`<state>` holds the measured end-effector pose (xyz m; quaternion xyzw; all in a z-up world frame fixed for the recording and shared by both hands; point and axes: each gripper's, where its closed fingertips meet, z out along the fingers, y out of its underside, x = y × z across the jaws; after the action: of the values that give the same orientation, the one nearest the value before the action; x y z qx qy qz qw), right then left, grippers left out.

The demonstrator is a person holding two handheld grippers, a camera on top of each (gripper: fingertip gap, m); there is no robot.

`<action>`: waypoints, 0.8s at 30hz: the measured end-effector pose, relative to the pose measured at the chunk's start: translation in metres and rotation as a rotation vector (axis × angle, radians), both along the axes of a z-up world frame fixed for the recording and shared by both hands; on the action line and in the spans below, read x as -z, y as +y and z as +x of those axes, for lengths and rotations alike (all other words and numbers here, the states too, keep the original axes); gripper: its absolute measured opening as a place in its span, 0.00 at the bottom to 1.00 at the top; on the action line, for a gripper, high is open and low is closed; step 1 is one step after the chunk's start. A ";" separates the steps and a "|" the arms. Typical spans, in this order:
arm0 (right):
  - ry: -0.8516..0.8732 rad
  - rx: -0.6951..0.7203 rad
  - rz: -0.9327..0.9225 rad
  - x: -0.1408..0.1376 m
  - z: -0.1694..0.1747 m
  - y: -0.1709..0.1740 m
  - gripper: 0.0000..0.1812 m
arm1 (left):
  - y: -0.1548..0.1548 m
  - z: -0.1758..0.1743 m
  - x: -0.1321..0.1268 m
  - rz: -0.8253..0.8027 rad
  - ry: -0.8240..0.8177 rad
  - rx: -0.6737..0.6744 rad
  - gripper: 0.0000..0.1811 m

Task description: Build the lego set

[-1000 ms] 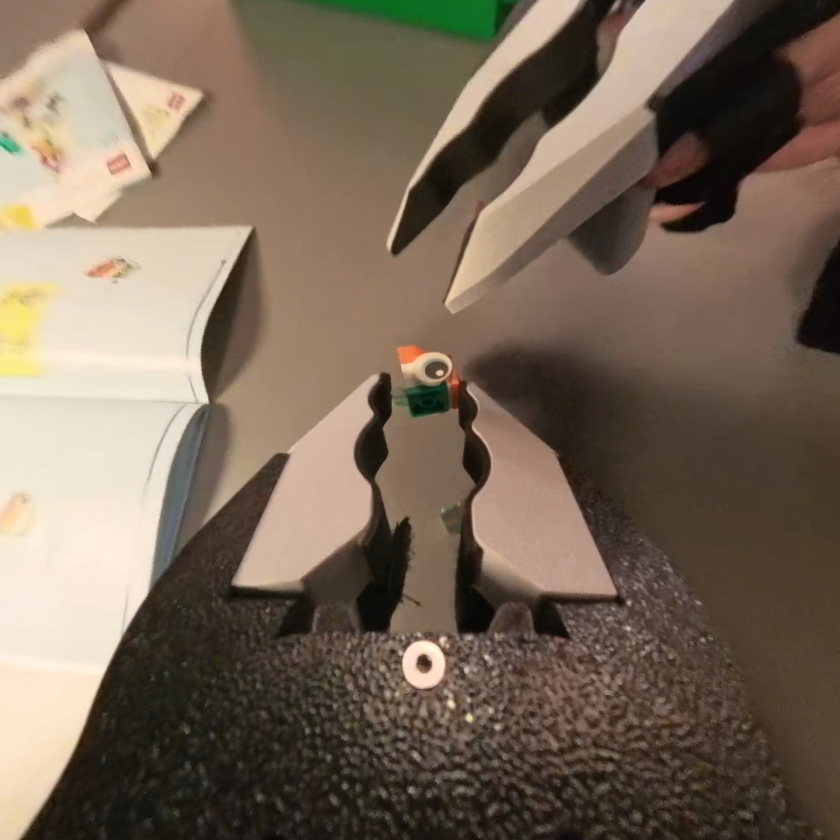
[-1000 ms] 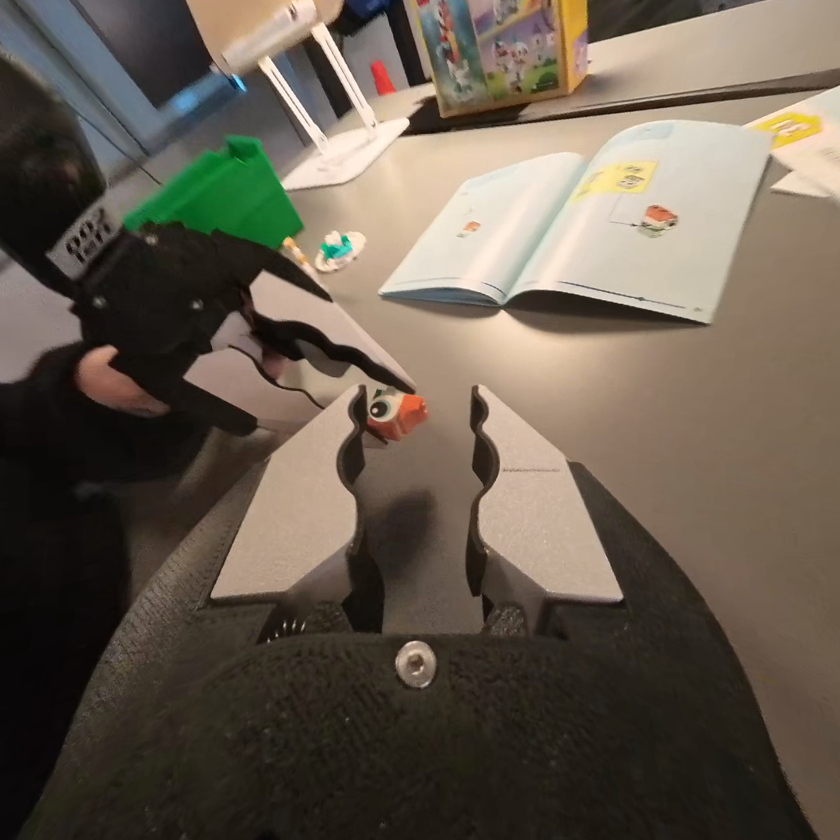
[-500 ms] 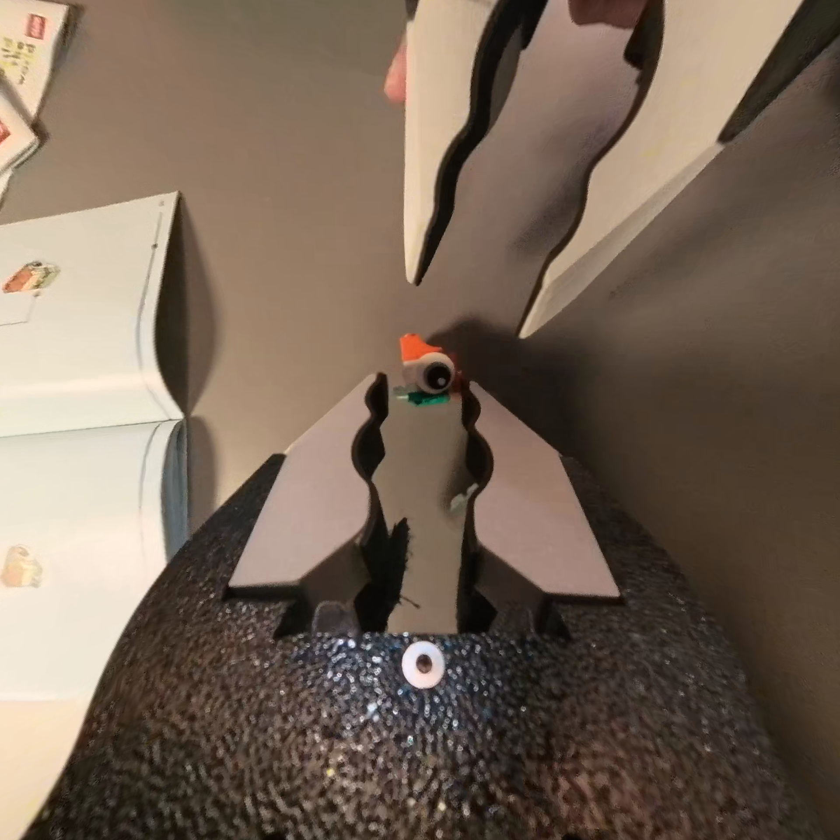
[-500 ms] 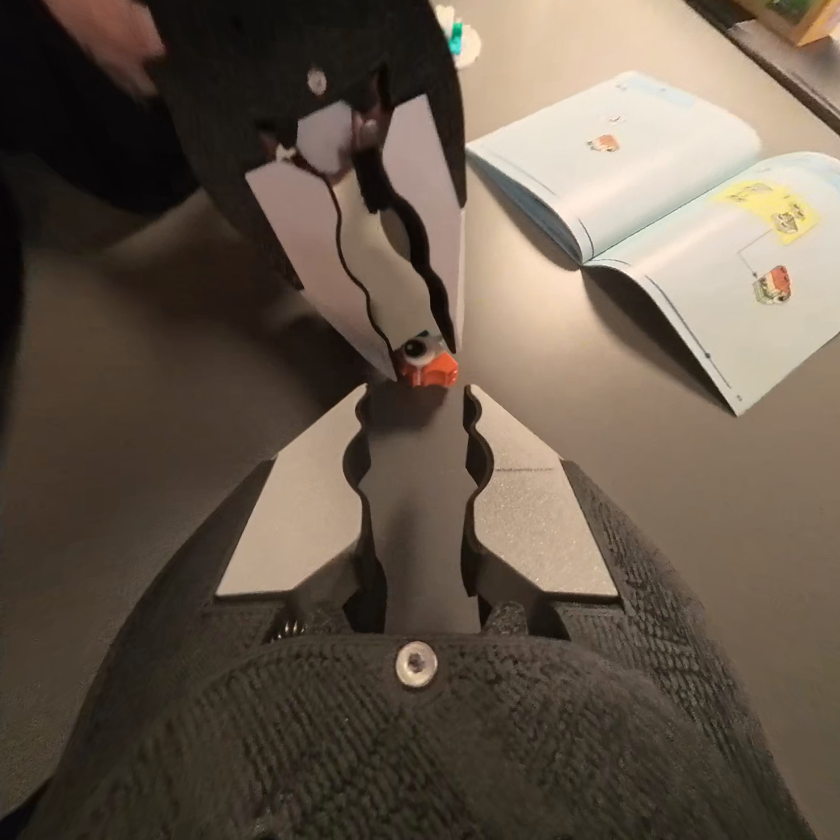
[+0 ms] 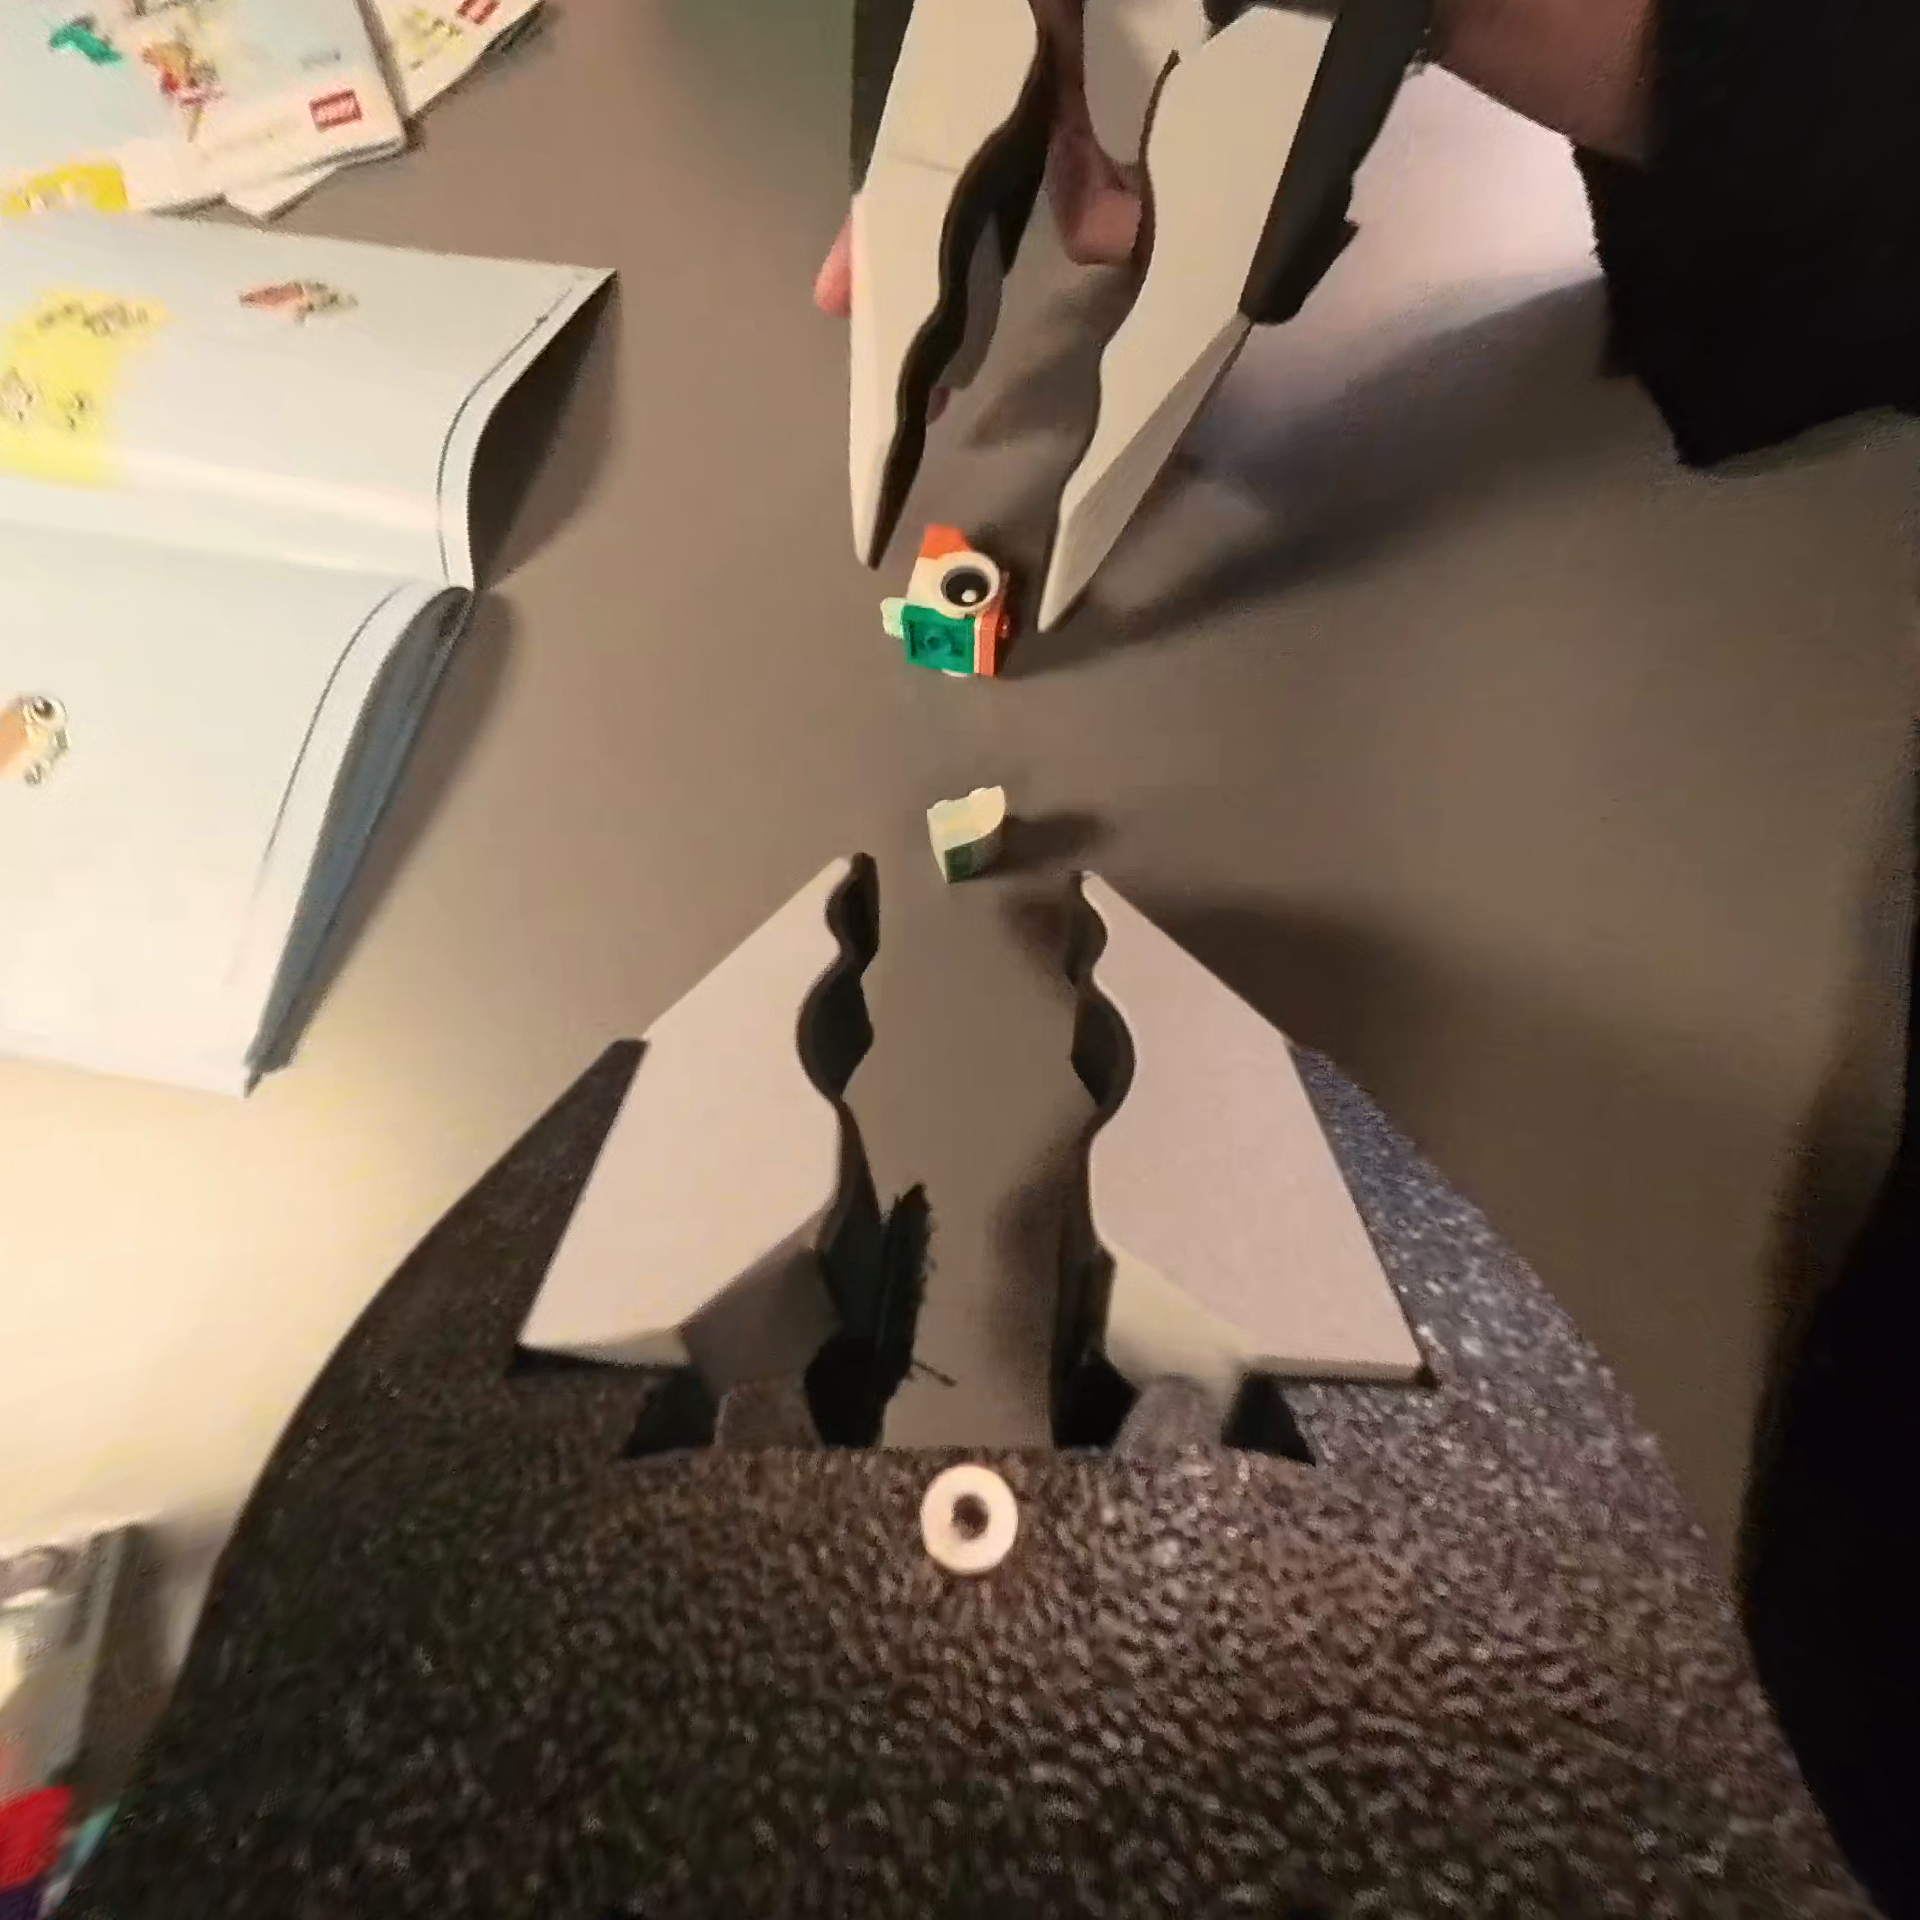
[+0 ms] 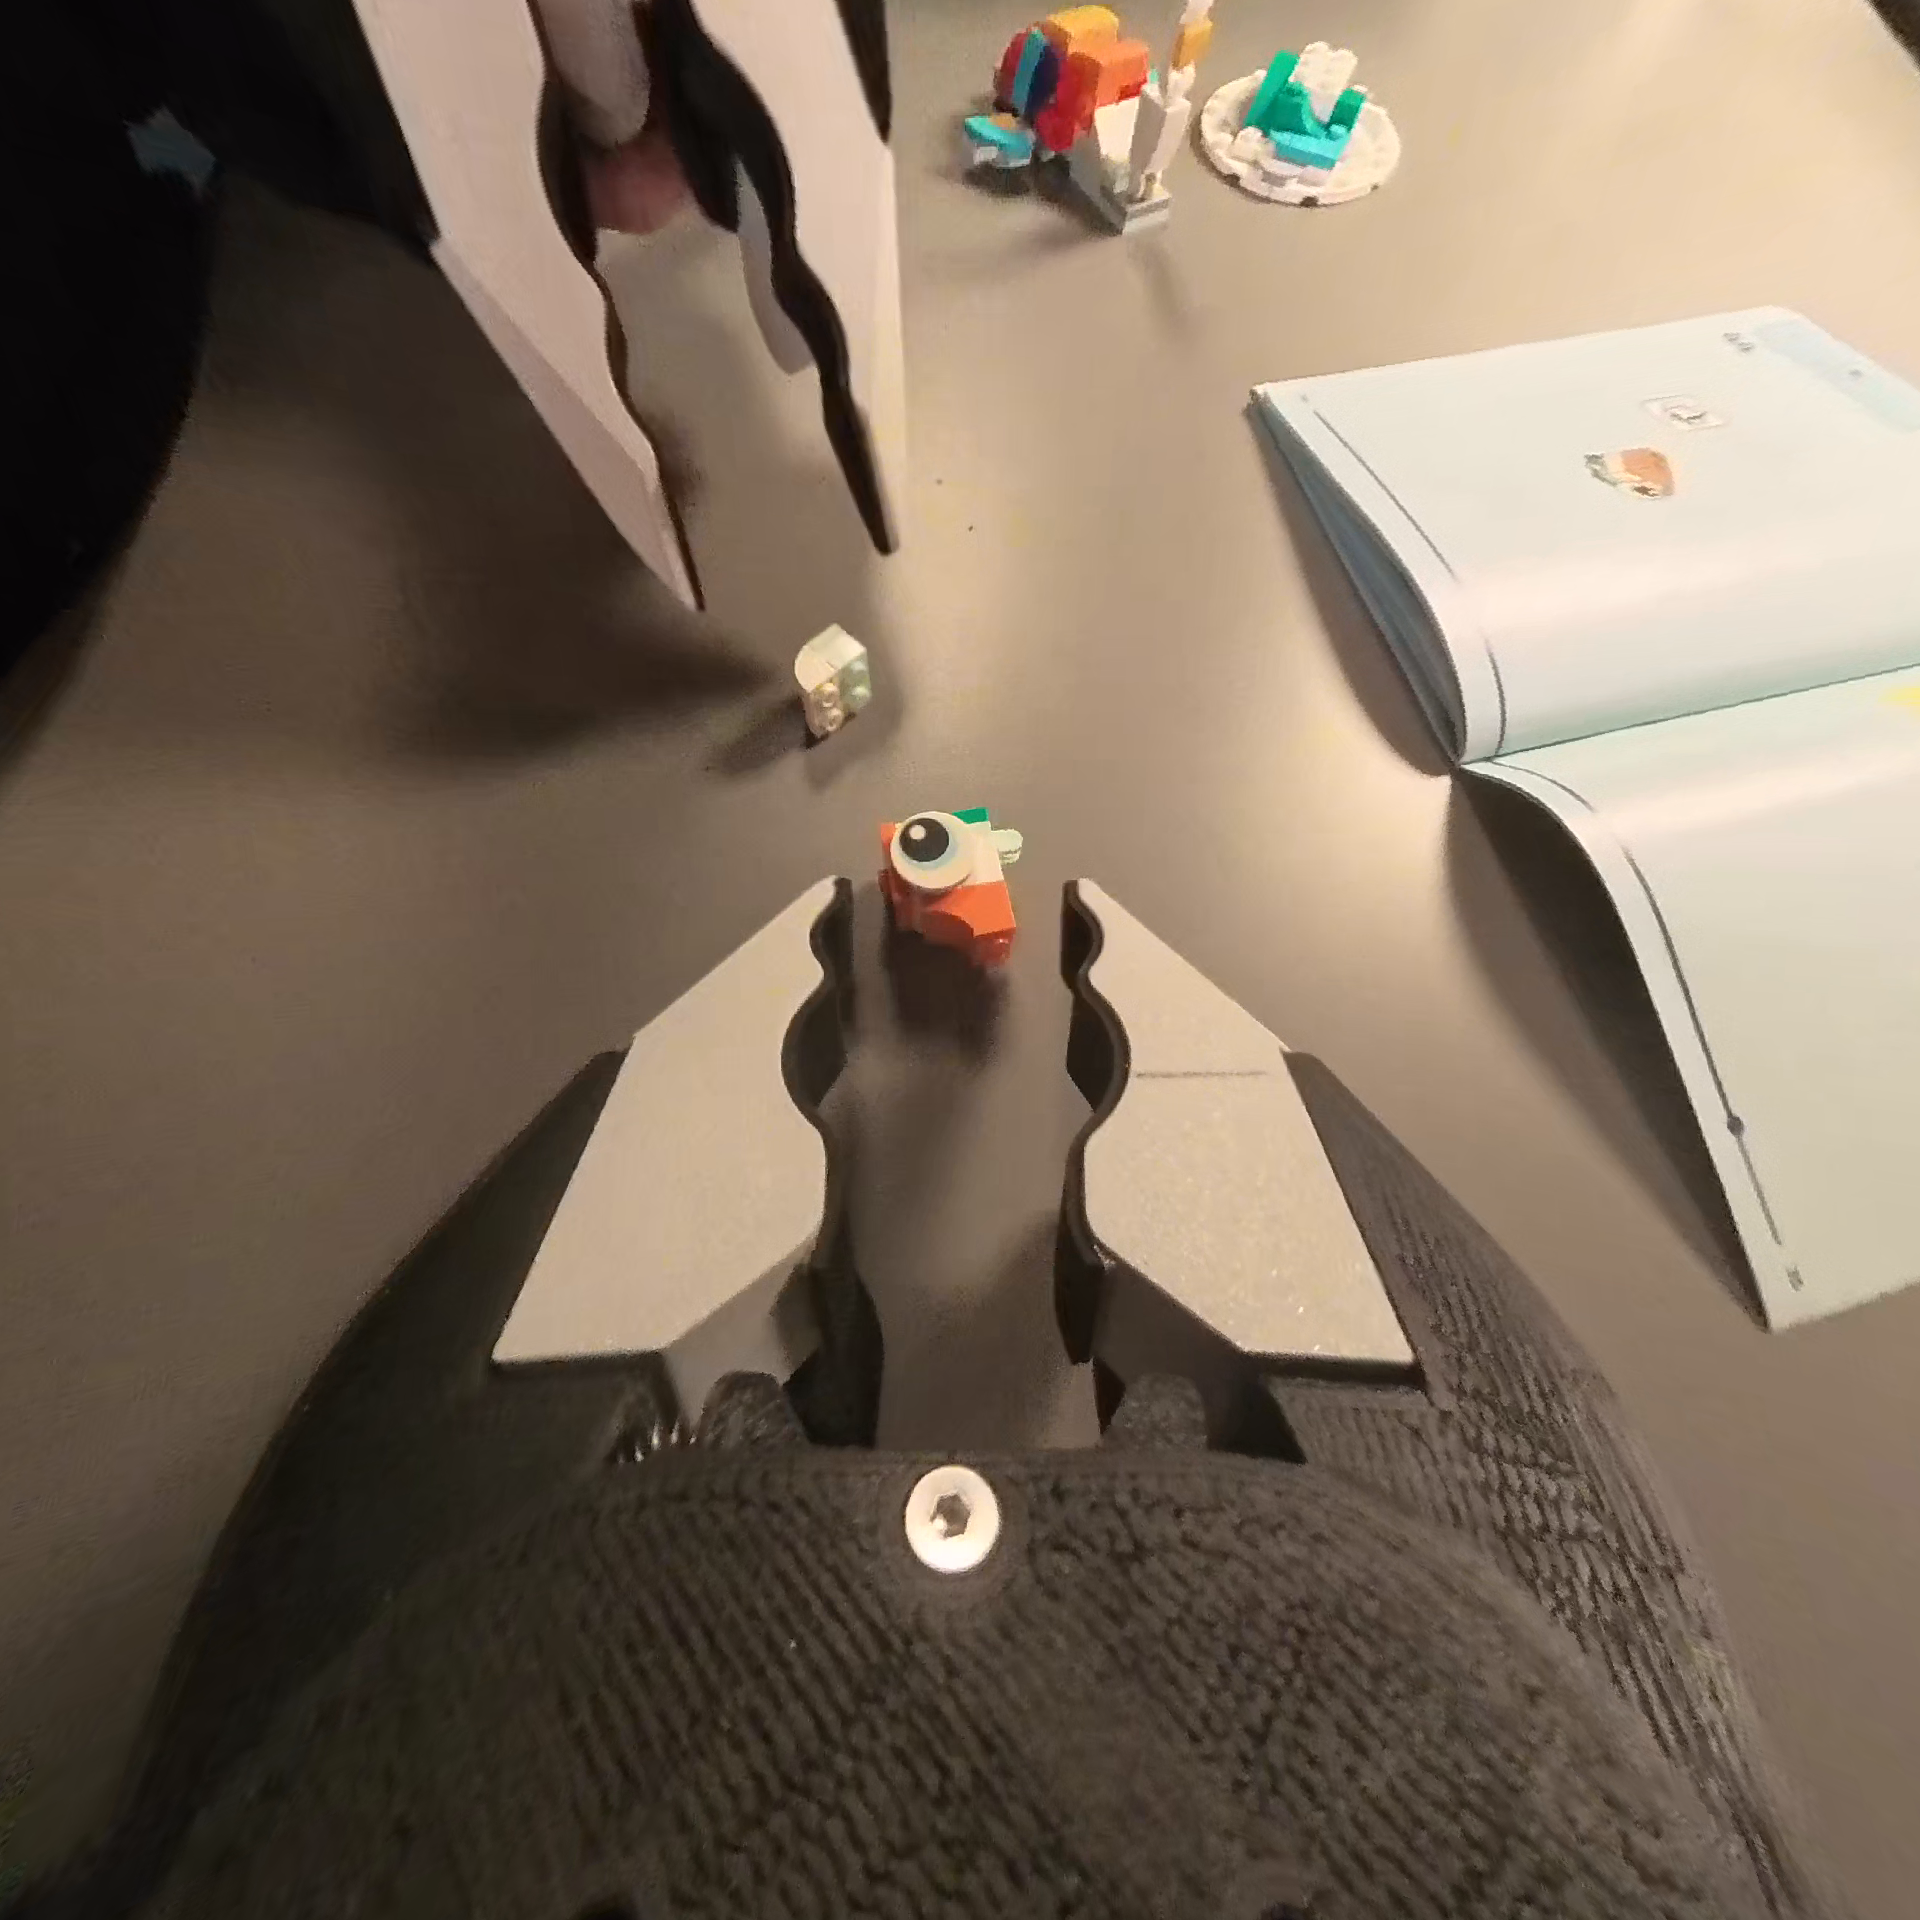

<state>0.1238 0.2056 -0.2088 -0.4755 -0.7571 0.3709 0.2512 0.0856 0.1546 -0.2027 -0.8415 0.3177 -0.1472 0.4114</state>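
Observation:
A small orange, white and green Lego assembly with a round eye (image 5: 951, 613) lies on the grey table (image 5: 1351, 831). In the right wrist view it (image 6: 945, 883) sits between the tips of my right gripper (image 6: 956, 888), which is open with a gap on each side. My right gripper also shows in the left wrist view (image 5: 956, 587), pointing down over the assembly. A small pale green and white brick (image 5: 966, 831) lies loose just ahead of my left gripper (image 5: 971, 873), which is open and empty. The brick (image 6: 831, 686) and left gripper (image 6: 787, 571) also show in the right wrist view.
An open pale blue instruction booklet (image 5: 208, 520) lies left of the work spot, also in the right wrist view (image 6: 1610, 675). Loose leaflets (image 5: 260, 104) lie beyond it. A colourful built model (image 6: 1081, 125) and a white round plate with teal pieces (image 6: 1299, 135) stand farther off.
My left gripper has let go of the assembly and drawn back; the assembly now lies on the table. The small pale brick now lies on the table. My right gripper has come around the assembly.

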 end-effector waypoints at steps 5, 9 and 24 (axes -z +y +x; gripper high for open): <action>-0.024 -0.076 0.006 0.005 0.002 -0.006 0.15 | 0.003 -0.005 0.013 -0.003 0.068 -0.049 0.06; -0.035 -0.116 0.004 0.007 0.001 -0.010 0.15 | -0.003 -0.004 0.011 -0.033 0.042 -0.030 0.02; -0.033 -0.163 0.026 0.006 -0.008 -0.020 0.13 | 0.004 0.005 0.012 -0.086 -0.043 0.011 0.00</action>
<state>0.1158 0.1860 -0.2152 -0.4152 -0.8022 0.3721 0.2138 0.0908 0.1591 -0.2147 -0.8534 0.3065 -0.1812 0.3806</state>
